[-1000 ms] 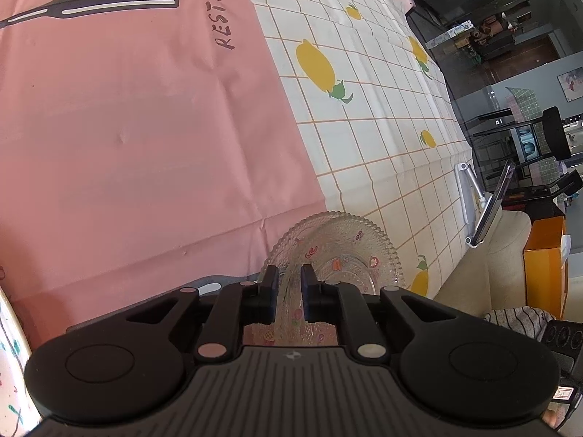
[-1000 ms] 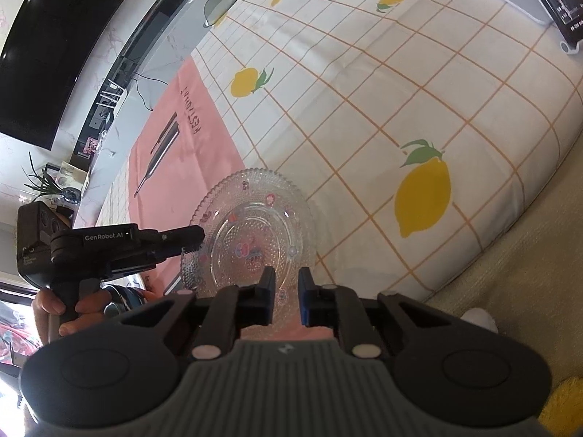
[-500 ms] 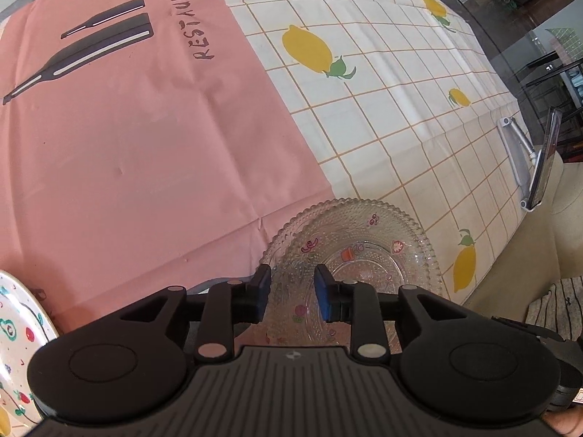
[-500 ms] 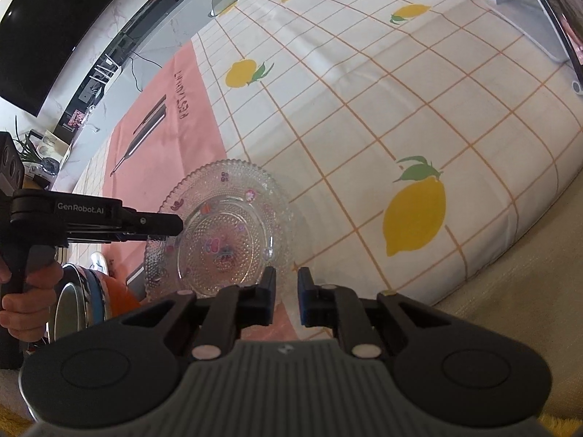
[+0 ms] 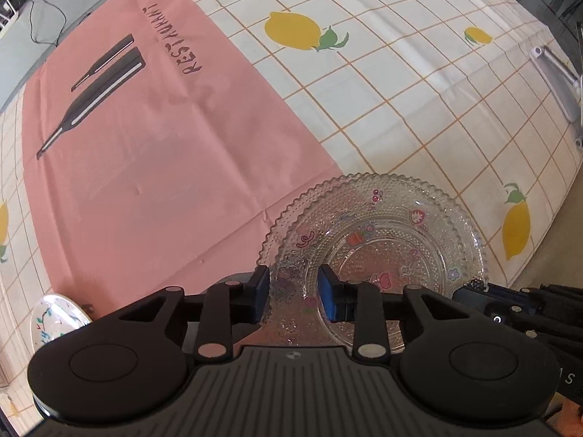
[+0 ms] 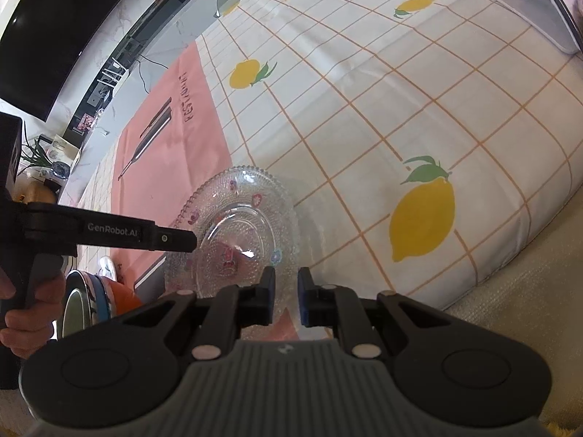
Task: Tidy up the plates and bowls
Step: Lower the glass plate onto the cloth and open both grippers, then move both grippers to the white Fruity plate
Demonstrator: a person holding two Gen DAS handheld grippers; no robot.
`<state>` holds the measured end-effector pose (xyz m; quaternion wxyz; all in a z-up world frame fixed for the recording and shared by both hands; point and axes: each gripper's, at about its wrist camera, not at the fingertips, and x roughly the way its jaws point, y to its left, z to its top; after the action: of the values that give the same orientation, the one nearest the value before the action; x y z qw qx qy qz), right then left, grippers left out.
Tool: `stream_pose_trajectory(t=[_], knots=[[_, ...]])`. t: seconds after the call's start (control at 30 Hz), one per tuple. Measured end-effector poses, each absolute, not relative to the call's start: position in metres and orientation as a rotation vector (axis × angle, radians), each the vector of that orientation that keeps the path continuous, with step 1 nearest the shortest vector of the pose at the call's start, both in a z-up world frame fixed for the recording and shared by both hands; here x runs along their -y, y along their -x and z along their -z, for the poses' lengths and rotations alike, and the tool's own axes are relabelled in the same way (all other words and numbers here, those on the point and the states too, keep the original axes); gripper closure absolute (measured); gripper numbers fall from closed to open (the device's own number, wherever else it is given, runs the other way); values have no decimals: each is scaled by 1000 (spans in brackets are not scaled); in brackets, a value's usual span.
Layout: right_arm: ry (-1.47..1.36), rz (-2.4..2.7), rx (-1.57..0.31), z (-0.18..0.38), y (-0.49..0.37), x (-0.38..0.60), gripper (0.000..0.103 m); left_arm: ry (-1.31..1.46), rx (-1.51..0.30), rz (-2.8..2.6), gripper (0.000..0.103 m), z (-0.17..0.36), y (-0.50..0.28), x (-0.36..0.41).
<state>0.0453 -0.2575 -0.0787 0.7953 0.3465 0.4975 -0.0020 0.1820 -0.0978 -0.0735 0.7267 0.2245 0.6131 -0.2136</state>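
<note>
I am holding my left gripper (image 5: 293, 293) pointing down over the near rim of the clear beaded glass plate with small coloured pictures (image 5: 375, 251); its jaws have just been opening and are now standing apart, one blue pad on each side of the rim without pressing it. The plate is lying just ahead of my fingers, half on the pink cloth printed with a dark knife and fork (image 5: 153, 153) and half on the white lemon-patterned tablecloth (image 5: 419, 83).

My right gripper (image 6: 286, 296) is clamping the opposite edge of that plate, pads drawn close together on the glass.

The left view is showing a small white plate with coloured specks (image 5: 54, 318) to the left of my left gripper; the right view is not giving it clearly. The right view alone is showing my hand (image 6: 22, 313) on the left gripper's handle and a dark bowl with blue and orange bands (image 6: 91, 302) below it, plus a black screen (image 6: 54, 32) far ahead
</note>
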Motion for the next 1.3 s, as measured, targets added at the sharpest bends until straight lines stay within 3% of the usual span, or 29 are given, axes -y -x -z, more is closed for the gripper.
stream_pose_trajectory(t=[0.17,0.2,0.5,0.53,0.57,0.63,0.7,0.77,0.93,1.0,1.3], knots=[[-742,-7,-1067,79,-46,258,92,-537,-1335,464,63,71,-180,102],[-742,-9,-1067,79,-46,258,92,-548,-1313,448,55,69,-180,102],[-683,-6,-1037,63,-44,258,87,-329,-1093,412,26,20,-177,64],[-663,-2,-1022,59,-43,258,82,-293,-1080,406,26,14,-176,58],[-642,2,-1007,53,-43,257,60,-252,-1068,403,26,7,-175,51],[-583,14,-963,39,-42,254,37,-167,-1041,391,26,-5,-172,36],[-528,12,-919,25,-42,251,34,-94,-995,368,25,-16,-166,20],[-489,1,-891,13,-45,246,19,-40,-928,317,23,-28,-158,1],[-438,-96,-825,-16,-60,229,7,60,-812,240,15,-50,-139,-46],[-440,-158,-809,-26,-71,222,7,100,-788,208,4,-55,-132,-66],[-391,-504,-804,-55,-140,168,6,287,-586,-38,2,-42,-98,-155]])
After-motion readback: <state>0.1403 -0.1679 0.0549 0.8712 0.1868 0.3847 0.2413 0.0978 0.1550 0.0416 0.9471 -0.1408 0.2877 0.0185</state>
